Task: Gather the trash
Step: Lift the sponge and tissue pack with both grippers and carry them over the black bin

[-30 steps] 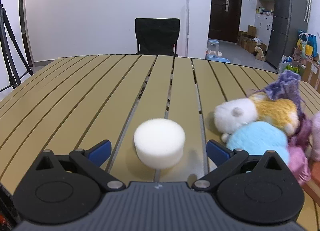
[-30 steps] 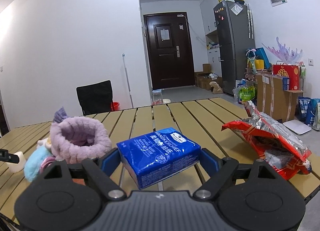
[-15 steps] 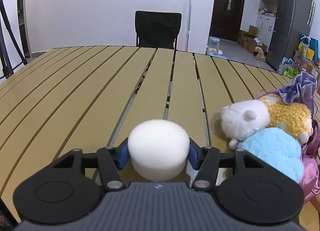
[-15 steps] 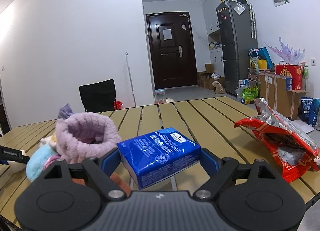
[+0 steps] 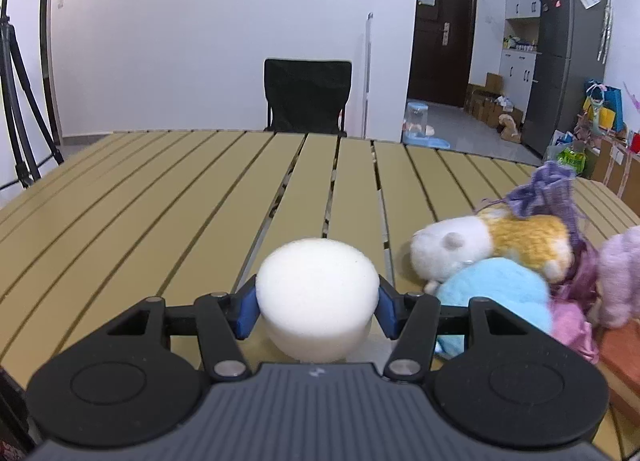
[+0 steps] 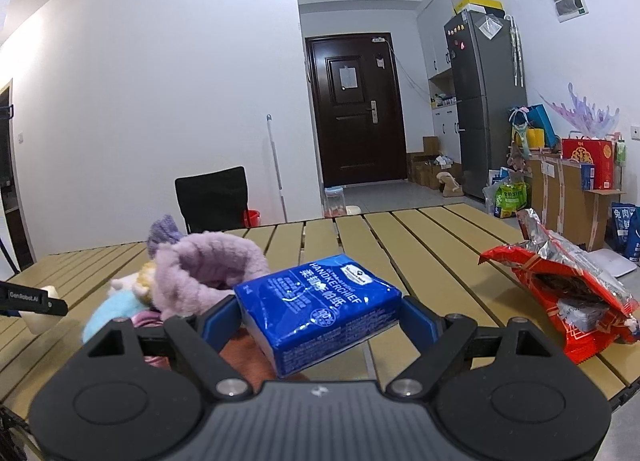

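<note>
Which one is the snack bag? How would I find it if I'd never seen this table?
Start at the slatted table and go to its right edge. The snack bag lies there by itself, torn open. It is red outside and shiny silver inside, unlike the soft toys or the blue tissue pack.

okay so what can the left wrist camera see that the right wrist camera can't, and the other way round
Only the left wrist view shows the left gripper shut on the white foam puck, plus the tripod at the left wall.

Only the right wrist view shows the right gripper shut on the blue handkerchief pack, and the torn red snack bag lying on the table's right side.

Both show the slatted table, the heap of plush toys, the black chair, the dark door and the fridge.
</note>
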`<state>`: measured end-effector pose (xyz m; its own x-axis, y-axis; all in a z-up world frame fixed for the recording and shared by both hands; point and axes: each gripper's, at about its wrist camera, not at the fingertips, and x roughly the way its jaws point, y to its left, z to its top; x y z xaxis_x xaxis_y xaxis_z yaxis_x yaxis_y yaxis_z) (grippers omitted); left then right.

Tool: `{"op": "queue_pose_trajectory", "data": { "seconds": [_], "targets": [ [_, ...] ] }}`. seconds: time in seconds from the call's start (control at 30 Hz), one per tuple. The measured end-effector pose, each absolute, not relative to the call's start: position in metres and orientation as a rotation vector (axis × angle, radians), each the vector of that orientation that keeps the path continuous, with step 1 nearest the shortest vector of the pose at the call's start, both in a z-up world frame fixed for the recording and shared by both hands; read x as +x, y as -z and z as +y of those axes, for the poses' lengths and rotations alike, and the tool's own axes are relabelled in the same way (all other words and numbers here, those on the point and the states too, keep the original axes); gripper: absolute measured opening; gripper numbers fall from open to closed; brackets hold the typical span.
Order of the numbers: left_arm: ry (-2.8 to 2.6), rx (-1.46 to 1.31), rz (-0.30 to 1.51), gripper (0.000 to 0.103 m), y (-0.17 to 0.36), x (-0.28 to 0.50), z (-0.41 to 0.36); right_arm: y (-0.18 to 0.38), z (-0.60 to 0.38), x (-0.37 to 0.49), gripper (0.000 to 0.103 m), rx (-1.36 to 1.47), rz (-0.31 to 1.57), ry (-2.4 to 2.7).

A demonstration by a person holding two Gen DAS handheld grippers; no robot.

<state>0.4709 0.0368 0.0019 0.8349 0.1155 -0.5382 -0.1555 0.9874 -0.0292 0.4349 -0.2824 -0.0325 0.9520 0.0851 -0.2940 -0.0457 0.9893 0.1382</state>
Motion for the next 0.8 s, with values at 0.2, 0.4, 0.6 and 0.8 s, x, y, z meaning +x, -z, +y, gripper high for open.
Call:
{"op": "queue_pose_trajectory", "data": {
  "seconds": [0.2,0.4,0.6,0.8],
  "targets": [
    [-0.137,-0.082,0.506,0.058,-0.02,0.437,0.032,0.027,-0.281,0.416,0.085,0.148,0.281,-0.08],
    [-0.11,-0.069,0.467,0.058,-0.031,0.407,0.024,0.021,-0.278,0.4,0.085,0.147,0.268,-0.09],
    [-0.08,-0.054,0.463,0.058,-0.029,0.378,0.014,0.019,-0.273,0.383,0.085,0.136,0.259,-0.106],
    [-0.058,-0.067,0.466,0.058,-0.022,0.35,0.008,0.02,-0.269,0.361,0.085,0.133,0.255,-0.129]
  ]
}}
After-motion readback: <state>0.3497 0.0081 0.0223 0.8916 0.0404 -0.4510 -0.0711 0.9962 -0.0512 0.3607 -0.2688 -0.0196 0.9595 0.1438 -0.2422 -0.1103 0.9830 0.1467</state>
